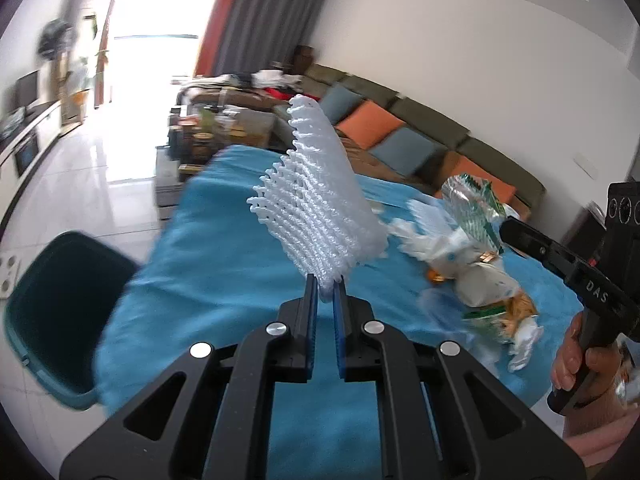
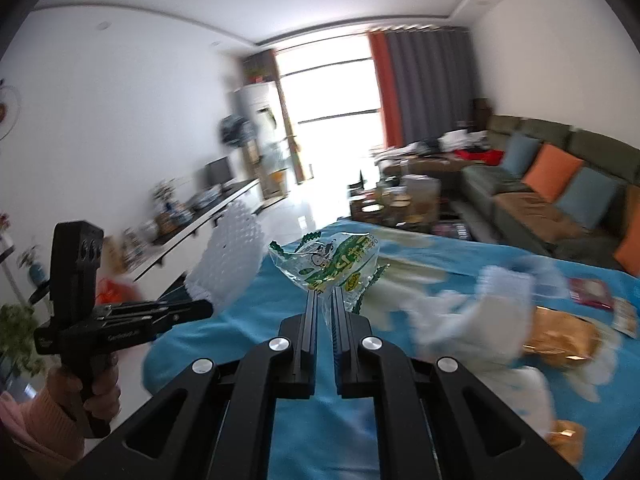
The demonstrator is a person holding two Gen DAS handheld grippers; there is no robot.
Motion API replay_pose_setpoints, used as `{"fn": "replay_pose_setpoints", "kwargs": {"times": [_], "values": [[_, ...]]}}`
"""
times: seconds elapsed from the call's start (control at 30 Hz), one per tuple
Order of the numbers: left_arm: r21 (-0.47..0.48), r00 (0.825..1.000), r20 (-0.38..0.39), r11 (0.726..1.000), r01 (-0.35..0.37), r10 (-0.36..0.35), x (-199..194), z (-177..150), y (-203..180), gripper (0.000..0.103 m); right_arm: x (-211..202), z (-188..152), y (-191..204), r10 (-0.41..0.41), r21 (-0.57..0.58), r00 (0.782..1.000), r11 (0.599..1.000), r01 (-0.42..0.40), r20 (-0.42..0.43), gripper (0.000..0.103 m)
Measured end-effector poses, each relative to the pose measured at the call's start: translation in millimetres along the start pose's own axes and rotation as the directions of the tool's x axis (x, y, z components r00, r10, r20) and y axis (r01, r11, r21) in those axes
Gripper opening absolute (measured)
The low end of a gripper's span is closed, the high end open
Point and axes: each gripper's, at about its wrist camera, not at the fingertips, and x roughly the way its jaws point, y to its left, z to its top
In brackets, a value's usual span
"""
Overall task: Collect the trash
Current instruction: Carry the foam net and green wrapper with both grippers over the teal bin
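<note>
Over the blue tablecloth (image 1: 224, 264), left gripper (image 1: 325, 285) is clamped on white foam net (image 1: 320, 200); right gripper (image 2: 324, 296) pinches green-printed wrapper (image 2: 332, 260). More trash (image 1: 480, 280) lies w/ it beyond; bin (image 1: 60, 312) sits left.

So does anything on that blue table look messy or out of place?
Yes. Crumpled wrappers and white packaging lie scattered across the blue cloth. Each tool has lifted one piece: the left tool white foam netting, the right tool a green-printed bag.
</note>
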Motion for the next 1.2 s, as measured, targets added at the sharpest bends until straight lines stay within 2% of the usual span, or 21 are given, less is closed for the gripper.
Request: {"fn": "replay_pose_setpoints", "kwargs": {"times": [0.13, 0.3, 0.37, 0.53, 0.57, 0.6, 0.67, 0.7, 0.77, 0.83, 0.93, 1.0, 1.1, 1.2], "values": [[-0.067, 0.997, 0.018, 0.995, -0.075, 0.077, -25.2, -8.0, 39.1, 0.008, 29.3, 5.2, 36.7, 0.093, -0.053, 0.995, 0.994, -0.095, -0.044, 0.005], [-0.174, 0.982, 0.013, 0.967, -0.184, 0.189, -53.1, -20.0, 96.7, 0.008, 67.4, 10.9, 80.9, 0.205, -0.087, 0.973, 0.973, -0.214, -0.103, 0.005], [-0.203, 0.976, 0.011, 0.956, -0.210, 0.217, -59.9, -25.0, 114.1, 0.008, 81.1, 13.2, 92.4, 0.233, -0.093, 0.965, 0.965, -0.245, -0.123, 0.005], [-0.262, 0.965, -0.005, 0.931, -0.253, 0.261, -70.7, -37.0, 148.5, 0.008, 99.7, 9.4, 106.2, 0.238, -0.091, 0.955, 0.962, -0.257, -0.178, 0.008], [-0.265, 0.965, -0.004, 0.930, -0.254, 0.263, -71.6, -39.2, 151.1, 0.008, 99.8, 6.9, 105.9, 0.222, -0.090, 0.957, 0.966, -0.242, -0.186, 0.016], [-0.270, 0.965, -0.004, 0.929, -0.253, 0.262, -72.5, -40.3, 154.1, 0.008, 99.7, 3.6, 104.3, 0.198, -0.090, 0.960, 0.972, -0.219, -0.197, 0.031], [-0.271, 0.964, -0.005, 0.927, -0.258, 0.267, -73.7, -41.9, 159.4, 0.008, 96.9, -1.7, 92.5, 0.177, -0.066, 0.962, 0.979, -0.194, -0.209, 0.049], [-0.271, 0.962, -0.008, 0.926, -0.263, 0.271, -74.1, -42.2, 163.3, 0.008, 96.2, -4.6, 88.7, 0.180, -0.049, 0.959, 0.980, -0.195, -0.220, 0.051], [-0.278, 0.962, -0.013, 0.923, -0.265, 0.272, -73.2, -43.1, 169.7, 0.008, 93.1, -15.4, 79.1, 0.211, 0.003, 0.940, 0.976, -0.218, -0.270, 0.052], [-0.281, 0.961, -0.017, 0.921, -0.269, 0.276, -68.9, -45.7, 167.8, 0.008, 93.0, -26.9, 78.0, 0.236, 0.025, 0.918, 0.970, -0.240, -0.320, 0.052], [-0.280, 0.958, -0.020, 0.919, -0.279, 0.284, -61.9, -46.0, 162.8, 0.008, 93.5, -40.7, 84.0, 0.239, 0.024, 0.900, 0.969, -0.248, -0.365, 0.048], [-0.278, 0.958, -0.023, 0.918, -0.281, 0.286, -61.0, -46.0, 162.4, 0.008, 96.7, -47.1, 84.1, 0.252, 0.045, 0.884, 0.966, -0.255, -0.394, 0.022], [-0.271, 0.955, -0.024, 0.917, -0.292, 0.297, -61.2, -47.3, 159.8, 0.008, 103.7, -46.4, 77.9, 0.264, 0.064, 0.883, 0.963, -0.260, -0.388, 0.020], [-0.273, 0.953, -0.023, 0.915, -0.297, 0.303, -63.3, -48.5, 161.2, 0.008, 106.1, -36.5, 79.6, 0.273, 0.052, 0.891, 0.961, -0.273, -0.364, 0.020]]}}
